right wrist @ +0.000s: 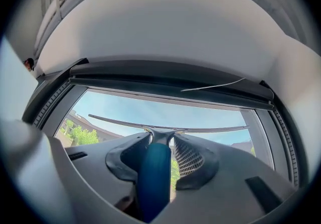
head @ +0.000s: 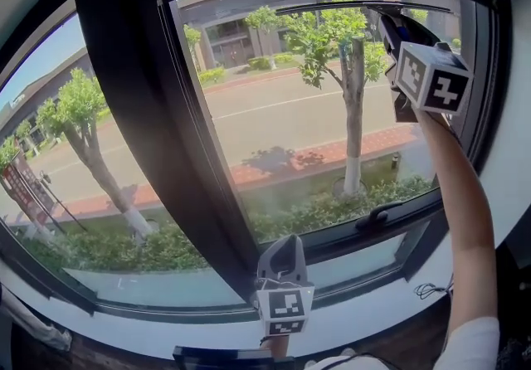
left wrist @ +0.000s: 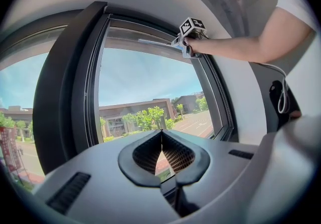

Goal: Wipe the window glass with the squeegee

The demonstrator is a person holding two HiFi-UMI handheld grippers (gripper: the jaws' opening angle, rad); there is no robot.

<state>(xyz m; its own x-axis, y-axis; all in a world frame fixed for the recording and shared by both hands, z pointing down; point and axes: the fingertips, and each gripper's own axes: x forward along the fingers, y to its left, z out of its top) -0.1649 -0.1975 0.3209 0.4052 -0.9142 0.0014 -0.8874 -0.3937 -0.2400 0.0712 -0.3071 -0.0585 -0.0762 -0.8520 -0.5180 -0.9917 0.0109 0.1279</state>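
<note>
Blue-handled squeegee [right wrist: 153,178], right claw [right wrist: 160,138] gripping (high on glass [right wrist: 150,115])

Looks over the left hand-held gripper [left wrist: 161,133], jaws pressed tip to tip with nothing between, toward window glass [left wrist: 145,80] in a dark frame [left wrist: 60,92]. Finds, high on the pane, the right hand-held gripper [left wrist: 181,42] on an outstretched arm [left wrist: 235,47], squeegee [left wrist: 155,42] just beside it.

Street trees [head: 355,136], road [head: 274,115], hedge [head: 332,209] (outside)

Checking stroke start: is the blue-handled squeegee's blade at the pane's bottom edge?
No, the blue-handled squeegee in the right gripper lies near the top of the glass pane.
</note>
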